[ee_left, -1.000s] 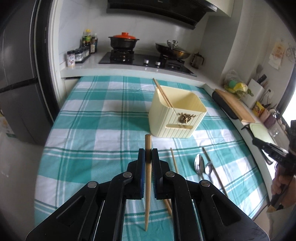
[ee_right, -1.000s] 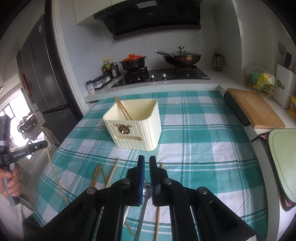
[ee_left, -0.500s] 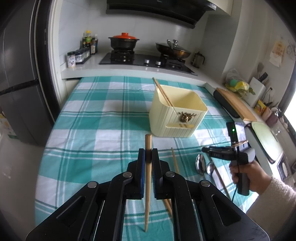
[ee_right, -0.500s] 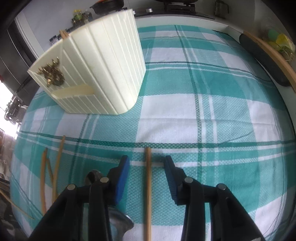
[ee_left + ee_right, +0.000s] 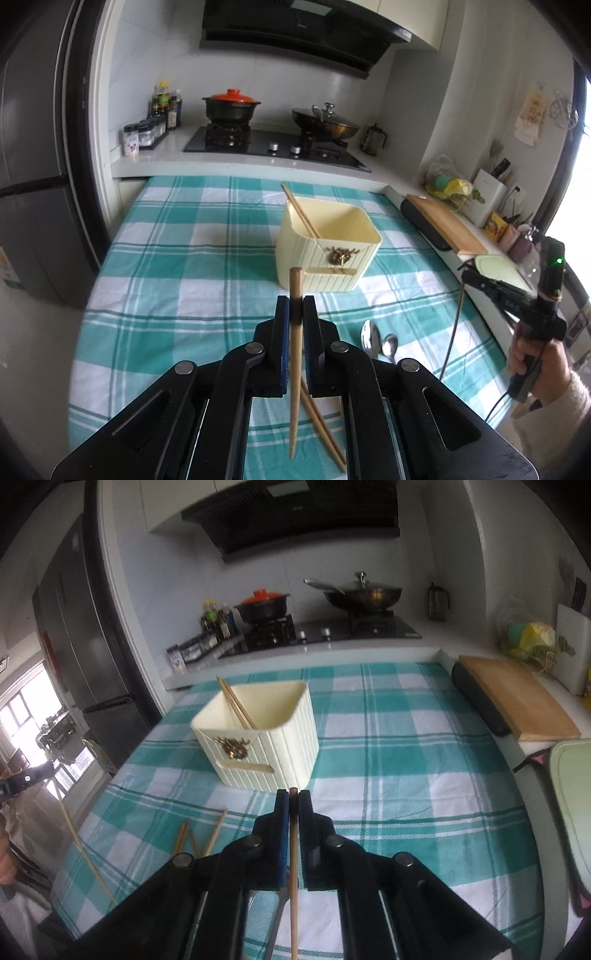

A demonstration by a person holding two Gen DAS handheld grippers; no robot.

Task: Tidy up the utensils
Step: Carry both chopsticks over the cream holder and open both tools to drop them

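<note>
Your table (image 5: 177, 258) wore a teal-and-white checked cloth. On it stood a cream box (image 5: 327, 251), well back from the near edge. Nearer you lay two spoons (image 5: 376, 341) side by side and loose chopsticks (image 5: 199, 836) to their left.

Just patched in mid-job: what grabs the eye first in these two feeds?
Each tongs is shut on a chopstick: left tongs on one chopstick, right tongs on another. Ahead on the checked cloth stands a cream box with chopsticks inside.
</note>
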